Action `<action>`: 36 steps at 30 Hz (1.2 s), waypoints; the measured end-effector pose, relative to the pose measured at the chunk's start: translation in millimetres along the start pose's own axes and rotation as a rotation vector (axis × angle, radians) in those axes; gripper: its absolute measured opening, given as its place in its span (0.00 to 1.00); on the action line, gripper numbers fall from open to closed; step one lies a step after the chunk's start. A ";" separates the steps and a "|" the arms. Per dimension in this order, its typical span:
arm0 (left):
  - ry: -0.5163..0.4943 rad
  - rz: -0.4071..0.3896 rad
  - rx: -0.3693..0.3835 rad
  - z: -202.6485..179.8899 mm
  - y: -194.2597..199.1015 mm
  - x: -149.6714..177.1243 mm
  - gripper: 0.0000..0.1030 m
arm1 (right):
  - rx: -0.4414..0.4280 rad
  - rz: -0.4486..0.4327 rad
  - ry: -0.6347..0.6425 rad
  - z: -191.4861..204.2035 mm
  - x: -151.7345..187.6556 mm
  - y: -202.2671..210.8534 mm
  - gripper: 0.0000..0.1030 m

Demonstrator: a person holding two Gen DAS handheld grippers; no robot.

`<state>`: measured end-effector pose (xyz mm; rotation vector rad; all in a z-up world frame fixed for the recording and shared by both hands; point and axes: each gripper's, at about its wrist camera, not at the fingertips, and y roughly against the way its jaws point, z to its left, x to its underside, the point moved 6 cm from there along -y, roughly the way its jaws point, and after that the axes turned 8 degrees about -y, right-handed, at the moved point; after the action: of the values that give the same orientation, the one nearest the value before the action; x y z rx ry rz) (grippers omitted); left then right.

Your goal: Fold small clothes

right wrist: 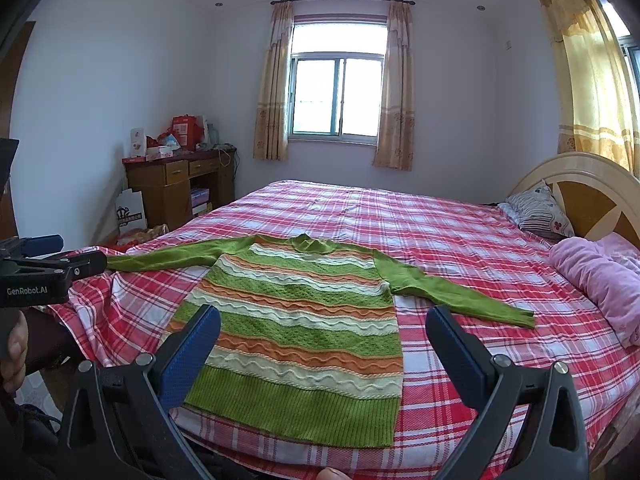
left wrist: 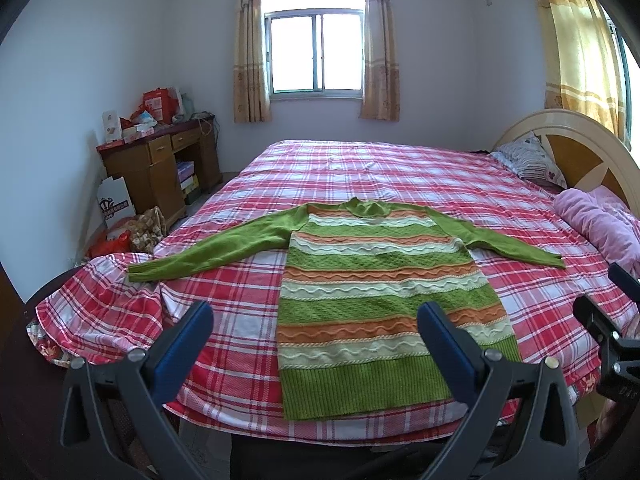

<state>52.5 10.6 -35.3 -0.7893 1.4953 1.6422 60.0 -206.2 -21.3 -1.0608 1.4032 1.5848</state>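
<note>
The striped sweater (left wrist: 384,304) lies flat, sleeves spread, on the bed (left wrist: 500,208), ready for folding; the left gripper (left wrist: 316,320) and right gripper (right wrist: 324,328) hover, fingers apart and empty

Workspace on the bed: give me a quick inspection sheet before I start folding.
Surface: bed under a red plaid sheet, mostly smooth, rumpled at its near left corner.
Job's things: green striped sweater lying flat, both sleeves spread out, hem toward the cameras, unfolded.
Clutter: pink blanket and a patterned pillow by the headboard, apart from the sweater.
Grippers: left gripper open, holding nothing; right gripper open, holding nothing; both short of the sweater's hem.
Cables: nothing seen on the bed.
Surroundings: wooden desk piled with boxes and bags, curtained window, bags on the floor beside the desk.
</note>
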 end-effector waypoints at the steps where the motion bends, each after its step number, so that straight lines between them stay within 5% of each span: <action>1: 0.002 0.001 -0.001 0.3 -0.5 0.7 1.00 | -0.001 0.001 0.000 0.2 0.3 0.0 0.99; 36: 0.012 0.007 0.001 3.3 -2.7 1.6 1.00 | -0.004 0.007 0.006 4.7 4.0 -4.3 0.99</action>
<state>54.1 14.1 -37.7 -0.7954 1.5082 1.6442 62.0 -201.0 -26.4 -1.0651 1.4094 1.5911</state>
